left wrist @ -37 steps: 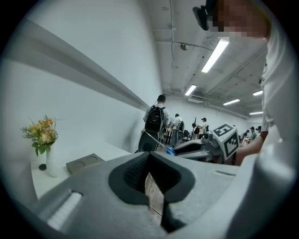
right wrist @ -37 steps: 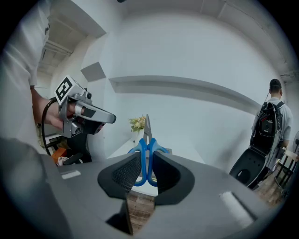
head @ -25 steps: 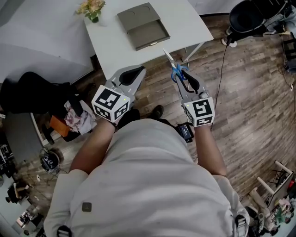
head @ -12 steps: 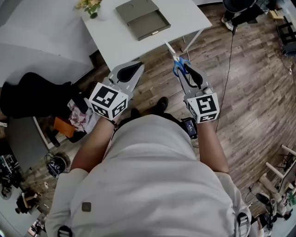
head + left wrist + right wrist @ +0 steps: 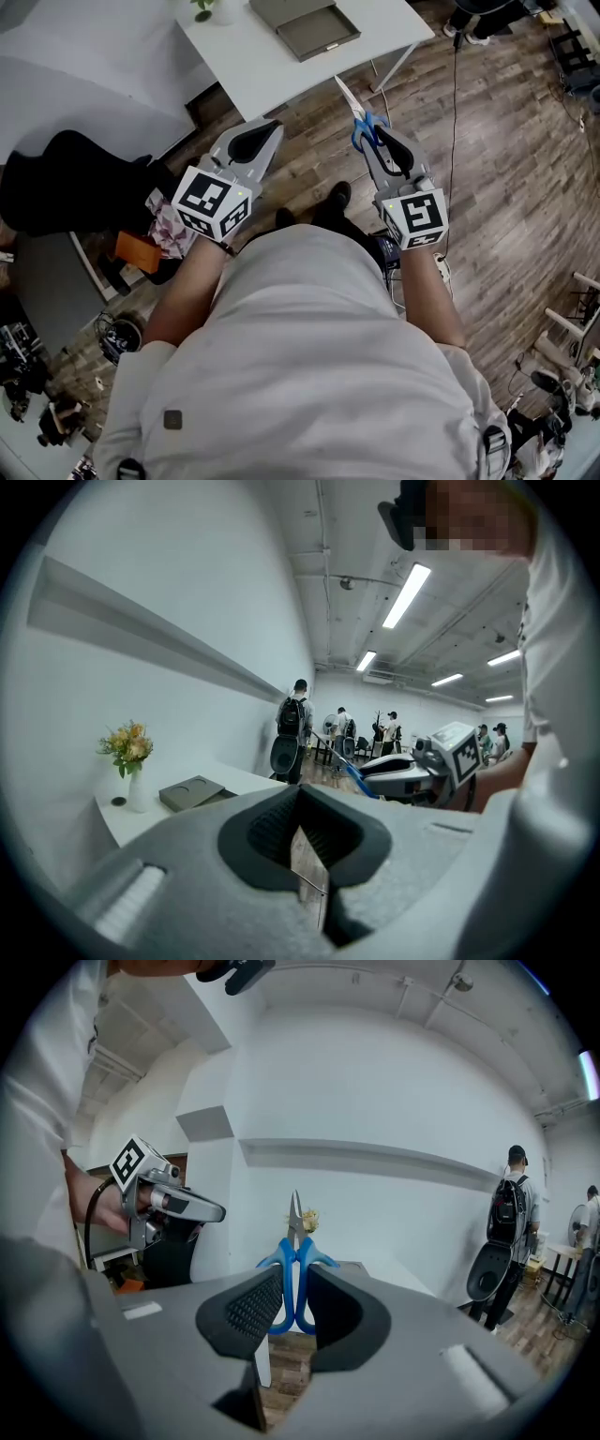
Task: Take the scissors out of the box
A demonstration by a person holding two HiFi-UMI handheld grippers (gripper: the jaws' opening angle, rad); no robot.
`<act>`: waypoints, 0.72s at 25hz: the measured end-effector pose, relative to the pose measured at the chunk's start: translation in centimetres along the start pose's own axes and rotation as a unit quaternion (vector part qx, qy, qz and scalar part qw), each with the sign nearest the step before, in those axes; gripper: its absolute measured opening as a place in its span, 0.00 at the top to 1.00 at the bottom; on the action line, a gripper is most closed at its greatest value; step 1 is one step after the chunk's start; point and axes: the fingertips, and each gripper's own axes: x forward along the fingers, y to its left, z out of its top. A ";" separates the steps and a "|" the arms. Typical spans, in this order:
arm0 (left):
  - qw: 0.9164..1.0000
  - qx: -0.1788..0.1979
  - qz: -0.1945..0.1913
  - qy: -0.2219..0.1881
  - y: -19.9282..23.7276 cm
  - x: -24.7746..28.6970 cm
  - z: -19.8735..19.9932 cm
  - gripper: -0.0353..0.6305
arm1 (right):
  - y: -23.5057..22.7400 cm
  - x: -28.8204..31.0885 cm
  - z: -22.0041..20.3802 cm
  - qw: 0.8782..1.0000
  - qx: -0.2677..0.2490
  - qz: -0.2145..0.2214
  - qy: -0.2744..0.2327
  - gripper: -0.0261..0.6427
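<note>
Above the wooden floor (image 5: 497, 159), in front of the person, both claws are held out side by side; the scissors (image 5: 349, 99) are gripped in the right claw (image 5: 371, 133), and in the right gripper view the ribbed pads of this claw (image 5: 295, 1274) are seen pressed on the blue handles of the scissors (image 5: 295, 1213) from both sides; the closed blades are pointed away from the person, toward the white bench (image 5: 262, 70); the scissors are out of the grey box (image 5: 305, 26), which is lying on the bench, apart from them; the left claw (image 5: 274, 126) is closed, its tips (image 5: 299, 797) touching each other, and nothing is held between them; a vase with flowers (image 5: 128, 761) is stood on the bench near the box.
</note>
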 end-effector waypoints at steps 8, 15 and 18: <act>1.000 -0.006 -0.006 -0.013 0.6 -6.0 -1.4 0.94 | 6.6 -0.9 0.7 1.000 0.002 -0.010 -0.007 0.81; 1.000 -0.012 -0.013 -0.017 0.8 -8.3 -2.3 0.94 | 9.7 -1.6 1.1 1.000 0.004 -0.017 -0.013 0.81; 1.000 -0.012 -0.018 -0.019 0.8 -8.5 -2.2 0.94 | 10.2 -1.6 1.3 1.000 0.005 -0.019 -0.014 0.81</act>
